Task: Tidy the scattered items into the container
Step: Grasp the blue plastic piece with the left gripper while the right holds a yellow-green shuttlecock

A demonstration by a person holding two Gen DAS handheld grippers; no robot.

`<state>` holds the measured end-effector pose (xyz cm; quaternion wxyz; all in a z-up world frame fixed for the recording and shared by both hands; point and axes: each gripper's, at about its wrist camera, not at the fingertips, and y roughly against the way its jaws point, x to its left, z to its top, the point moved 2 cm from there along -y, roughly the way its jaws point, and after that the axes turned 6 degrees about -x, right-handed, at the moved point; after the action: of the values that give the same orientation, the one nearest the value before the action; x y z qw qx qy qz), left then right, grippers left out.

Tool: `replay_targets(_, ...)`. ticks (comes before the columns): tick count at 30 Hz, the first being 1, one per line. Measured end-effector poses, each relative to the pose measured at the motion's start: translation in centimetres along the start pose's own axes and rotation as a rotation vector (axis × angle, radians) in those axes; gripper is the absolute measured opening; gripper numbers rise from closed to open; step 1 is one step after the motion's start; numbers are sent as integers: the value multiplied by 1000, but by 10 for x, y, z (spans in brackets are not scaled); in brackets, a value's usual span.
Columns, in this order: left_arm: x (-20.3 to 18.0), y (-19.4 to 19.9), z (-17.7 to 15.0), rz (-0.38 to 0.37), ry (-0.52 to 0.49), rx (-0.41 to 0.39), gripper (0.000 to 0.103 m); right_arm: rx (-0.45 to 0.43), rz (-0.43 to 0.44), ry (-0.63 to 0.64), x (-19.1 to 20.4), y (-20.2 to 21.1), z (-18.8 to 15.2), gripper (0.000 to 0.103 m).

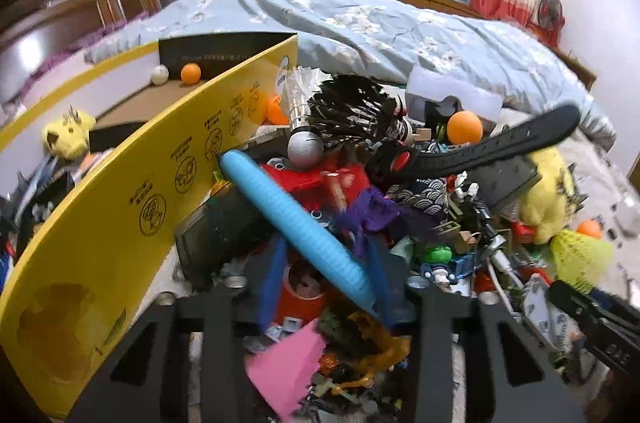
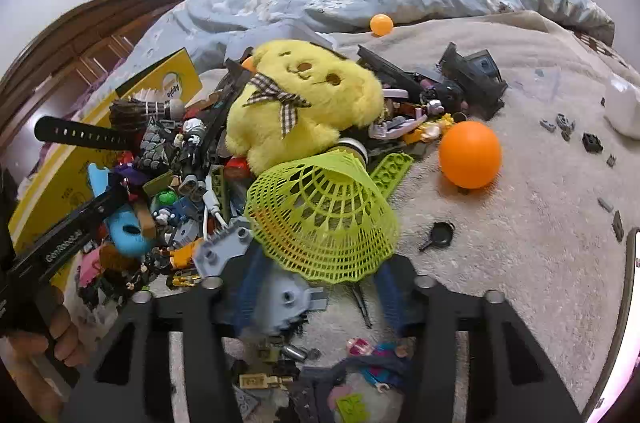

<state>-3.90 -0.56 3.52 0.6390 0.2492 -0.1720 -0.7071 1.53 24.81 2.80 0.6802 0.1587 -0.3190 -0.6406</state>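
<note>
Nearest your left-wrist lens, the left gripper (image 1: 320, 283) has its blue-padded fingers (image 1: 270, 283) set a moderate width apart around the lower end of a ribbed light-blue plastic tube (image 1: 296, 219); the right pad touches the tube, while contact on the left side cannot be told. The tube slants up and left over a heap of small toys (image 1: 400, 215), its far end beside the tall yellow cardboard wall of the container (image 1: 120, 207). Inside that box lie a white ball (image 1: 160, 75) and an orange ball (image 1: 190, 73). A black-feathered shuttlecock (image 1: 344, 115) rests on the heap behind the tube.

In your right-wrist view, the right gripper (image 2: 316, 287) stands at a similar width, its fingers flanking the skirt of a lime-green plastic mesh shuttlecock (image 2: 324, 219); whether the pads press it cannot be told. A yellow plush chick with a plaid bow (image 2: 304, 99) leans just behind it. A large orange ball (image 2: 470, 154) sits apart on the grey blanket (image 2: 520, 263)
</note>
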Motion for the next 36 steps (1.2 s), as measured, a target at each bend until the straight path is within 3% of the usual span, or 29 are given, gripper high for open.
replay_targets(3, 6, 6, -1, -66, 40, 9, 24, -14, 1, 14, 0, 6, 1, 35)
replay_targets(11, 5, 21, -12, -150, 37, -13, 24, -35, 38, 37, 4, 20, 0, 33)
replay_targets(18, 1, 0, -9, -157, 36, 4, 25, -17, 44, 54, 10, 17, -6, 33)
replay_targets(23, -5, 14, -8, -173, -15, -21, 15, -34, 50, 56, 10, 23, -5, 29)
replay_targets(36, -12, 39, 0, -188, -33, -32, 11, -68, 91, 63, 17, 40, 4, 27)
